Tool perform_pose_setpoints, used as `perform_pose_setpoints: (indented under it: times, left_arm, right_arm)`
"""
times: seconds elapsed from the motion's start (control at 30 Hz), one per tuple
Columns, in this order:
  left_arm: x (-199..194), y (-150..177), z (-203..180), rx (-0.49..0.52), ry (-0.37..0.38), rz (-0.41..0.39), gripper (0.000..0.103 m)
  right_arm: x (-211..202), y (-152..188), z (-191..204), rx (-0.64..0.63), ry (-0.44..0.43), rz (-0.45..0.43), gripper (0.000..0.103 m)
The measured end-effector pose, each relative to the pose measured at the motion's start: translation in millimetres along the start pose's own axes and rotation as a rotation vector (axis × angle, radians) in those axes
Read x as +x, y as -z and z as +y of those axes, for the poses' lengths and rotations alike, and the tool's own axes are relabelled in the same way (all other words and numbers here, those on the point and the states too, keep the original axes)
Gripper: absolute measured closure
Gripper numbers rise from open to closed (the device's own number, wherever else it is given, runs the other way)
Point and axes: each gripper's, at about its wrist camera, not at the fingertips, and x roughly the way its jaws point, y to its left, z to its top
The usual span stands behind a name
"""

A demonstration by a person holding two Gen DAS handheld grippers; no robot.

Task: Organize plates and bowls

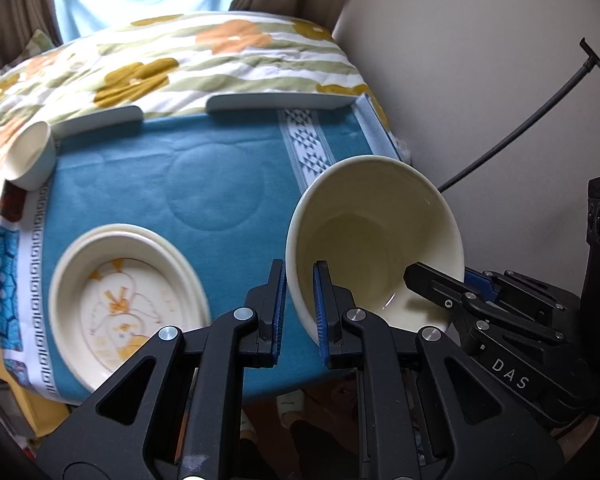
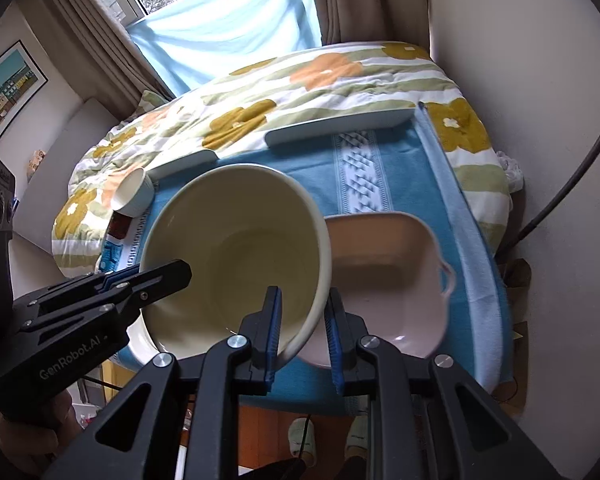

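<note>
A large cream bowl (image 1: 376, 232) (image 2: 236, 248) hangs tilted above the blue cloth table (image 1: 180, 184), held from two sides. My left gripper (image 1: 299, 280) is shut on its left rim, one pad inside and one outside; the right wrist view shows it at the bowl's left (image 2: 180, 270). My right gripper (image 2: 303, 304) is shut on the opposite rim and reaches in from the right (image 1: 420, 276) in the left wrist view. An oval cream dish (image 1: 128, 300) with an orange drawing sits on the cloth at front left. A pink square dish (image 2: 384, 280) with a handle lies at front right.
A small cream cup (image 1: 30, 156) (image 2: 134, 196) stands at the table's far left corner. Two pale flat plates (image 1: 280, 102) (image 1: 100, 120) lie along the far edge against a floral quilt (image 1: 220, 52). A white wall (image 1: 480, 80) and a black cable (image 1: 540, 112) are on the right.
</note>
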Motion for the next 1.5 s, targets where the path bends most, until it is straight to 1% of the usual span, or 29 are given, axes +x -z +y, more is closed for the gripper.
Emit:
perform_pose_setpoints:
  times: [0.2, 0.27, 0.4, 0.57, 0.73, 0.83, 1.0, 1.33, 1.43, 1.5]
  left_arm:
    - [46.3, 5.8, -30.5, -0.025, -0.015, 0.056, 0.091]
    - [59.8, 5.6, -34.3, -0.03, -0.026, 0.069, 0.091]
    - [90.9, 5.1, -37.2, -0.023, -0.067, 0.115, 0.091]
    - [112.0, 4.6, -35.6, -0.03, -0.112, 0.15, 0.091]
    - [124.6, 2.1, -36.5, -0.017, -0.161, 0.161, 0.091]
    - [130.0, 2.5, -38.4, -0.005, -0.197, 0.169, 0.091]
    - [133.2, 5.1, -35.5, -0.002, -0.217, 0.17, 0.091]
    - [132.6, 6.7, -39.1, 0.016, -0.241, 0.167, 0.091]
    - [128.5, 7.6, -45.0, 0.046, -0.288, 0.134, 0.091]
    - [129.2, 8.0, -51.5, 0.083, -0.327, 0.131, 0.091]
  right_arm:
    - [20.1, 4.1, -45.8, -0.003, 0.0, 0.061, 0.083]
    - [31.9, 3.0, -56.9, -0.019, 0.0, 0.082, 0.083]
    - [50.7, 1.7, -71.1, -0.035, -0.011, 0.118, 0.083]
    - [71.9, 2.1, -74.3, -0.097, -0.012, 0.159, 0.083]
    - [82.2, 3.0, -73.6, -0.15, 0.0, 0.169, 0.083]
    - [85.6, 3.5, -69.1, -0.2, 0.028, 0.17, 0.083]
    - [87.1, 3.0, -67.3, -0.235, 0.036, 0.174, 0.083]
    - [81.3, 3.2, -65.8, -0.231, 0.042, 0.165, 0.083]
    - [77.6, 2.5, -67.4, -0.222, 0.037, 0.155, 0.083]
    - [76.8, 2.4, -67.8, -0.221, 0.037, 0.158, 0.083]
